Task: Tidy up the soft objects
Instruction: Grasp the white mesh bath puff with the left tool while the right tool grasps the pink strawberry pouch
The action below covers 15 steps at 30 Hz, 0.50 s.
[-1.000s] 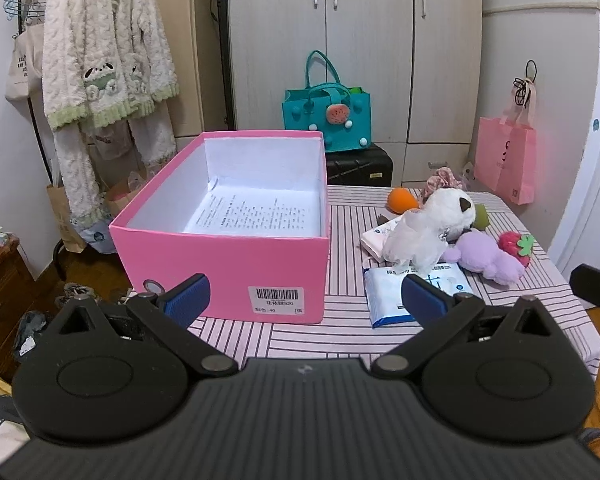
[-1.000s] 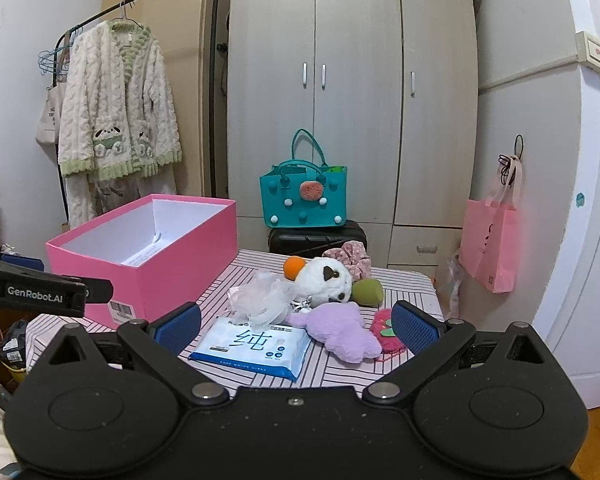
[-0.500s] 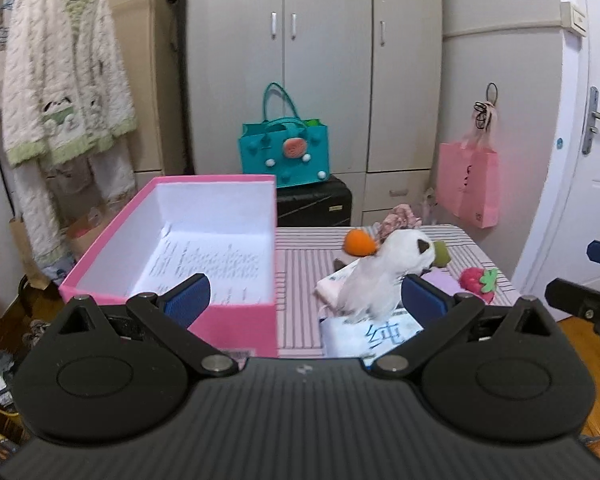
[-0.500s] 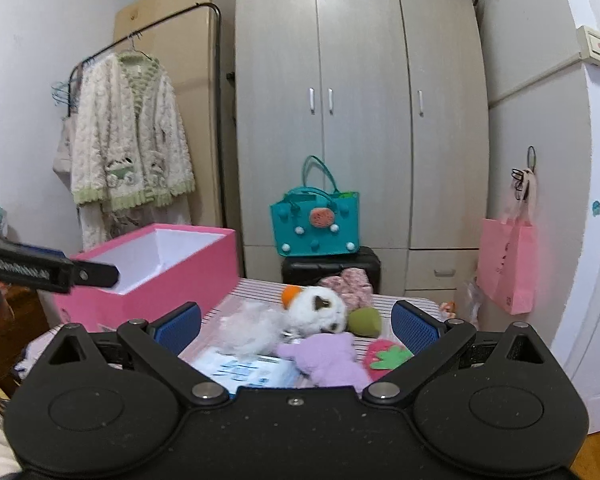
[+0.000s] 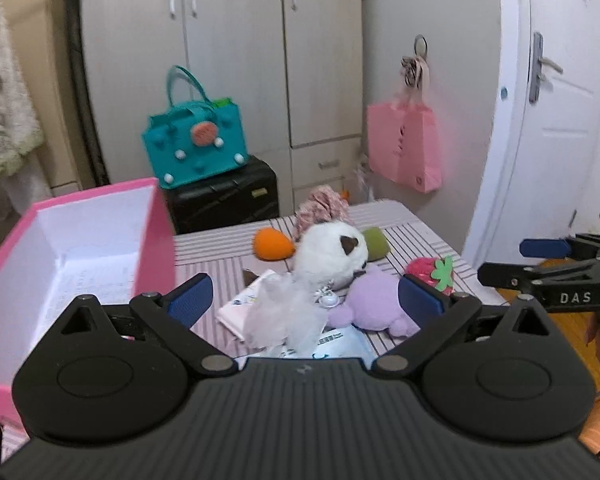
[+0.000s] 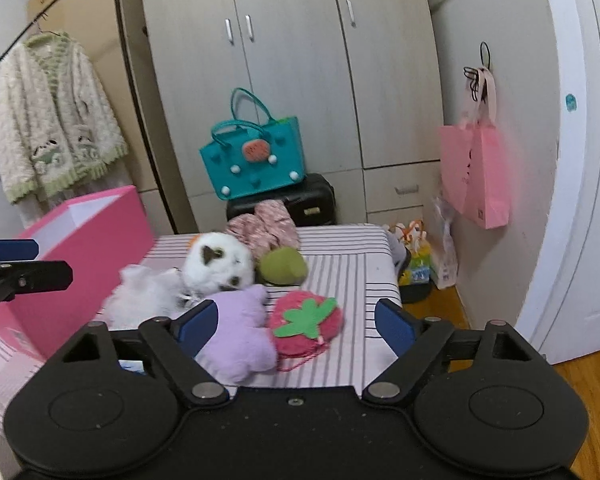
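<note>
A heap of soft toys lies on the striped table (image 6: 348, 248): a white plush (image 5: 332, 256) with white mesh (image 5: 284, 312), a purple plush (image 6: 236, 340), a red strawberry pouch (image 6: 304, 320), an orange ball (image 5: 272, 244), a green ball (image 6: 282, 266) and a pink scrunchie (image 6: 268, 226). My left gripper (image 5: 306, 298) frames the white plush, its jaws closing, pads touching nothing. My right gripper (image 6: 296, 320) hovers over the strawberry pouch and the purple plush, jaws closing, pads pressing on nothing. An open pink box (image 5: 80, 240) stands at the left.
A blue tissue pack (image 5: 332, 342) lies under the mesh. Behind the table are a black case (image 6: 320, 200) with a teal bag (image 6: 256, 160) on it, and grey wardrobes. A pink bag (image 6: 476, 176) hangs at the right. Small bags (image 6: 416, 256) sit on the floor.
Both grippers have swung right and come closer to the toy heap. The pink box has slid to the left edge of both views. Both pairs of jaws stand slightly narrower.
</note>
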Tool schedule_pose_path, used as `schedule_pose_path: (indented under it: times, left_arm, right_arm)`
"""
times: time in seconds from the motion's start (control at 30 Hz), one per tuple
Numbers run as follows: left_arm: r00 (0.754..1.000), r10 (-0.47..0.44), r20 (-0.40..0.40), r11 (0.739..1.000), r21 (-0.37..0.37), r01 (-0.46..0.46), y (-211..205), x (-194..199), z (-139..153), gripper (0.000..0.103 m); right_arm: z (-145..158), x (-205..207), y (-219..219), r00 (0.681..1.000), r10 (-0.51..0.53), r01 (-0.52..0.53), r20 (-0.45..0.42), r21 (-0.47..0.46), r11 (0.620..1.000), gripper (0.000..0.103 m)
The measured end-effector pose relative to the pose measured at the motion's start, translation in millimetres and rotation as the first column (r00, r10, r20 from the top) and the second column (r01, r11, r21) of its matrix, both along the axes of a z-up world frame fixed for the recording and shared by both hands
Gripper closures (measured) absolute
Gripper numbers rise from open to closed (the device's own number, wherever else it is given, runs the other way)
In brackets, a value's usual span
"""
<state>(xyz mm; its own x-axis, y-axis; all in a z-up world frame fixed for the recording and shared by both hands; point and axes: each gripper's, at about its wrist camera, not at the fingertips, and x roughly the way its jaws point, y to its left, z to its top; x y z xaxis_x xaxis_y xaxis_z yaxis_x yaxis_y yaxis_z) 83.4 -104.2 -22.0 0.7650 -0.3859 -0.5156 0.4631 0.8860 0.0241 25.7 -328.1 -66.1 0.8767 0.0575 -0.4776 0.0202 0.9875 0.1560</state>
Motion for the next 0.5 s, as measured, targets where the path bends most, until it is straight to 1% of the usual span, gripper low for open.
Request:
schedule_pose_path:
  times: [0.07, 0.17, 0.23, 0.33, 0.4, 0.5]
  left_arm:
    - [1.000, -0.004, -0.009, 1.000, 0.014, 0.004, -6, 11, -6, 0.005]
    - [1.000, -0.003, -0.024, 0.999, 0.042, 0.004, -15, 26, -17, 0.011]
    - [0.999, -0.011, -0.046, 0.998, 0.057, 0.013, -19, 34, -24, 0.018]
    - [0.998, -0.024, -0.064, 0.993, 0.112, 0.031, -27, 43, -36, 0.028]
    - [0.998, -0.021, -0.058, 0.988, 0.149, 0.030, -31, 48, -44, 0.030]
    - [0.996, -0.016, -0.083, 0.988, 0.153, 0.028, -31, 56, -51, 0.030]
  right_arm:
    - [-7, 13, -4, 1.000, -0.012, 0.012, -0.012, -0.002, 1.000, 0.015]
    - [-15, 30, -7, 1.000, 0.004, -0.004, -0.030, 0.007, 1.000, 0.021]
    - [-21, 41, -6, 0.999, 0.020, -0.019, -0.049, 0.018, 1.000, 0.026]
    - [-29, 53, -4, 0.996, 0.041, -0.039, -0.081, 0.025, 0.999, 0.032]
    - [-33, 59, -4, 0.994, 0.054, -0.052, -0.094, 0.026, 0.998, 0.033]
    - [-39, 68, -6, 0.992, 0.059, -0.055, -0.112, 0.038, 0.998, 0.033]
